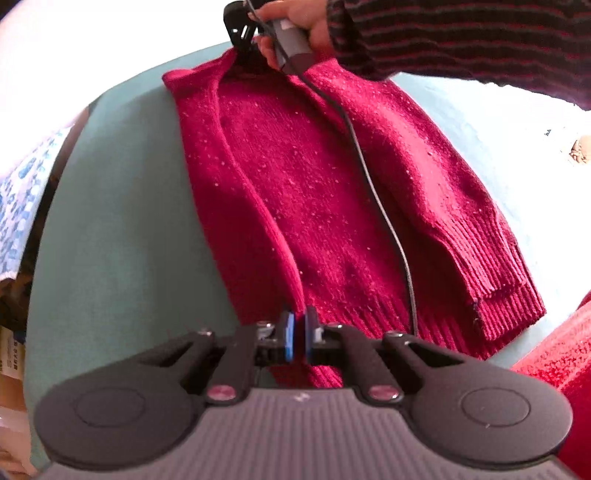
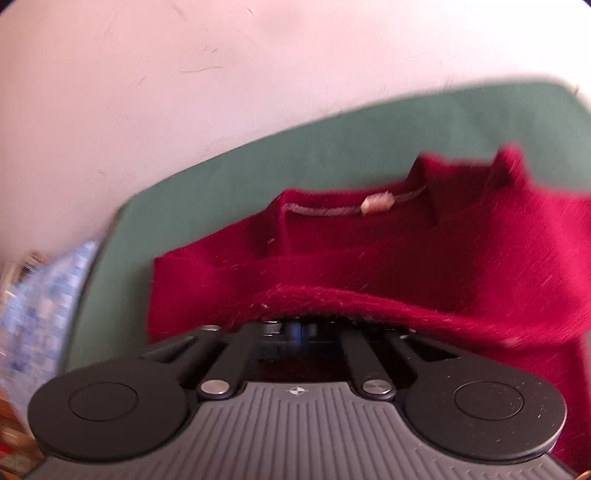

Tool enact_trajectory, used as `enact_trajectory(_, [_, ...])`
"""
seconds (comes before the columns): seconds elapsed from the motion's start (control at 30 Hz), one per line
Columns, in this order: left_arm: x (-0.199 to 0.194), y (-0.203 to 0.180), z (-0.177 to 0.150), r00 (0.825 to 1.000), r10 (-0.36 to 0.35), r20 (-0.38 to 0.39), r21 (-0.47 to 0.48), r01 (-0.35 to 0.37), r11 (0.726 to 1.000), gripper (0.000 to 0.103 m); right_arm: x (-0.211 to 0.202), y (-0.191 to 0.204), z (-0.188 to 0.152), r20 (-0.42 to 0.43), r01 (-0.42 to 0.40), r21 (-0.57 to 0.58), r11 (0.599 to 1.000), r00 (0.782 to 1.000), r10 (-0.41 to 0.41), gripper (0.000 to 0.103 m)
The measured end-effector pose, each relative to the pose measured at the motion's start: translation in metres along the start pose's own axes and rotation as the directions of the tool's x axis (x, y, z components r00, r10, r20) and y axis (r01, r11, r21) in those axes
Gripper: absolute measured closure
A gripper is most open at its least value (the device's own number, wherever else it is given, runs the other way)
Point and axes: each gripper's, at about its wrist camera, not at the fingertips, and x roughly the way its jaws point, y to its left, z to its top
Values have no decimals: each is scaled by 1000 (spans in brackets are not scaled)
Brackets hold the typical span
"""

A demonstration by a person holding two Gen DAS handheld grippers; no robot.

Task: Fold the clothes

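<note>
Left wrist view: we see the red sweater (image 1: 314,192) lying on a green mat (image 1: 110,221), already folded lengthwise into a long strip, its ribbed hem toward us and its collar end far off. Our left gripper (image 1: 298,338) has its jaws drawn together at the hem; a fold of knit seems caught between the blue pads, though we cannot be sure how much. At the far end, a hand (image 1: 295,27) in a striped sleeve (image 1: 480,37) holds the right gripper (image 1: 243,48) down at the shoulder edge, its cable (image 1: 373,184) trailing across the cloth.

In the right wrist view, the right gripper (image 2: 295,326) is closed, and the sweater's edge (image 2: 369,258) drapes over its tips, so we judge it pinched there; the neck label (image 2: 376,203) lies just beyond.

Our worry is the grip. If either claw holds only a single layer, lifting to bring one end over the other would let the lower layers sag and undo the side folds. The cable lying on the sweater could also get trapped inside the fold, or drag the knit askew.
</note>
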Motion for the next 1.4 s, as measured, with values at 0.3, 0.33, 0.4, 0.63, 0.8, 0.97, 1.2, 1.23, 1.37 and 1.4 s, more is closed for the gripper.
enact_trajectory(0.3, [11, -11, -5, 999, -36, -15, 51, 37, 998, 98, -12, -3, 3, 24, 76, -66, 995, 997, -75, 102])
enact_trajectory(0.33, [11, -12, -5, 999, -38, -13, 51, 38, 998, 97, -9, -6, 2, 3, 73, -56, 996, 997, -73, 97])
enact_trajectory(0.4, [10, -13, -6, 999, -34, -12, 51, 35, 998, 94, -3, -13, 0, -50, 26, 3, 1000, 998, -26, 80])
enact_trajectory(0.63, [7, -11, -9, 1000, -3, -8, 37, 3, 999, 90, 3, -17, -4, -66, -32, 131, 991, 997, 40, 42])
enact_trajectory(0.8, [5, -7, -7, 1000, 8, 7, 22, -8, 1000, 89, -15, -7, -12, -69, 66, 131, 989, 996, -57, 43])
enact_trajectory(0.97, [7, -7, -6, 1000, 15, 11, 28, -15, 999, 89, -25, -4, -21, -44, 50, 129, 990, 998, -45, 38])
enact_trajectory(1.2, [7, -9, -9, 1000, 28, 4, 56, -28, 998, 82, 2, 1, -8, -53, 87, 166, 982, 995, -80, 37])
enact_trajectory(1.23, [7, -9, -10, 999, 32, 3, 57, -32, 998, 81, 1, 2, -7, -54, 99, 178, 979, 994, -91, 37])
enact_trajectory(1.37, [7, -6, -12, 999, 46, 5, 43, -46, 998, 75, -17, 10, -15, -43, 150, 161, 975, 989, -145, 37])
enact_trajectory(1.4, [7, -4, -12, 999, 45, 8, 39, -46, 998, 75, -22, 14, -19, -25, 172, 126, 977, 985, -170, 37])
